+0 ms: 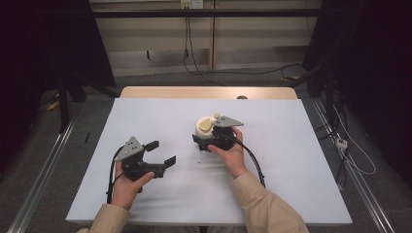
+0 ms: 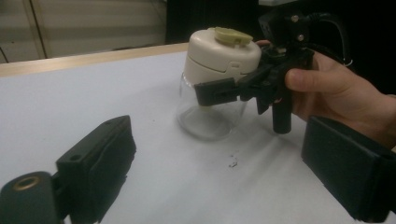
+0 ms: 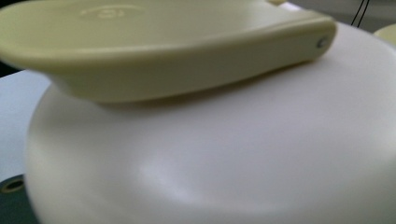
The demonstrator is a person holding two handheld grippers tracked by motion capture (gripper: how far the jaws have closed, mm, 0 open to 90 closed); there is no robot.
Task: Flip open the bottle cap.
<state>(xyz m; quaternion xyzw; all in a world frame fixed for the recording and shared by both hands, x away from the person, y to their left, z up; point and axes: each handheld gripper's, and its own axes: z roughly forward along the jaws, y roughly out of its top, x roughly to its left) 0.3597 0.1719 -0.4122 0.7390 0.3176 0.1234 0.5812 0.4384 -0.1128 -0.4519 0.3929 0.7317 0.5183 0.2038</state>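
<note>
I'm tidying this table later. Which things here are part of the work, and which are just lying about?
In the work:
- glass jar with cream lid
- right tool, jaws around the jar
- left tool, open

Lying about:
- dark crumbs on the table

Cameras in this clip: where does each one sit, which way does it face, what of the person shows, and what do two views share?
High view: above the person's side, facing forward and down on the table; both sleeves, hands, the left gripper and the right gripper show.
Left gripper view: rides the left gripper, looking along its spread, empty jaws at the jar; the right hand shows.
Right gripper view: rides the right gripper, pressed close against the jar's cream lid.
Shared: all three show the lid.
</note>
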